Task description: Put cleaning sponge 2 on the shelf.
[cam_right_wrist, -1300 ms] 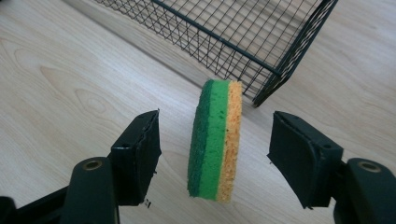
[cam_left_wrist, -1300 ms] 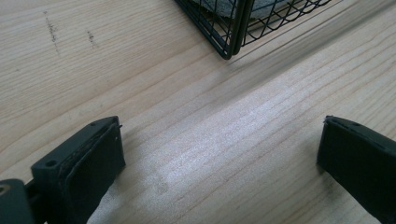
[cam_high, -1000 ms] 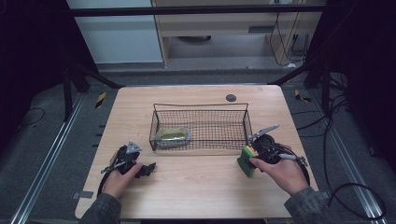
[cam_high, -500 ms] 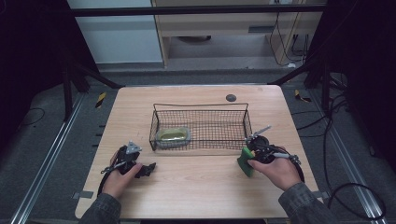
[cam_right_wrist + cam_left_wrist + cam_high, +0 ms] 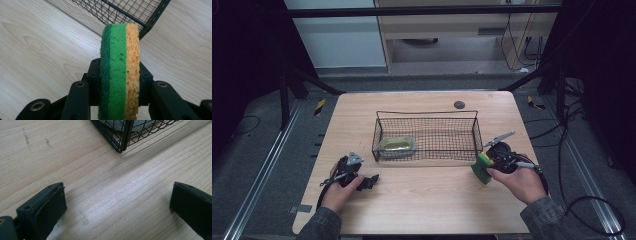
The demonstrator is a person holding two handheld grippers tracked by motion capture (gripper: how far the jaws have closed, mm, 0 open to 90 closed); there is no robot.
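A green and yellow sponge [image 5: 119, 67] stands on edge between the black jaws of my right gripper [image 5: 119, 82], whose jaws have just been closing and now press on both its faces. From above, that sponge [image 5: 482, 168] sits just off the basket's front right corner, with the right gripper [image 5: 493, 159] behind it in the person's hand. My left gripper [image 5: 371, 181] rests on the table at the front left, and its jaws stand wide apart over bare wood [image 5: 117, 202]. A black wire basket [image 5: 427, 116] stands mid-table and holds a yellowish wrapped item [image 5: 397, 145].
The wooden table [image 5: 427, 205] has a small dark round disc [image 5: 459, 104] near its far edge. The basket's front corner [image 5: 121, 143] stands just beyond the left gripper. Dark floor, rails and cables surround the table.
The right gripper's jaws have closed on the sponge at the basket's front right corner. The left hand and its gripper have stayed in place.
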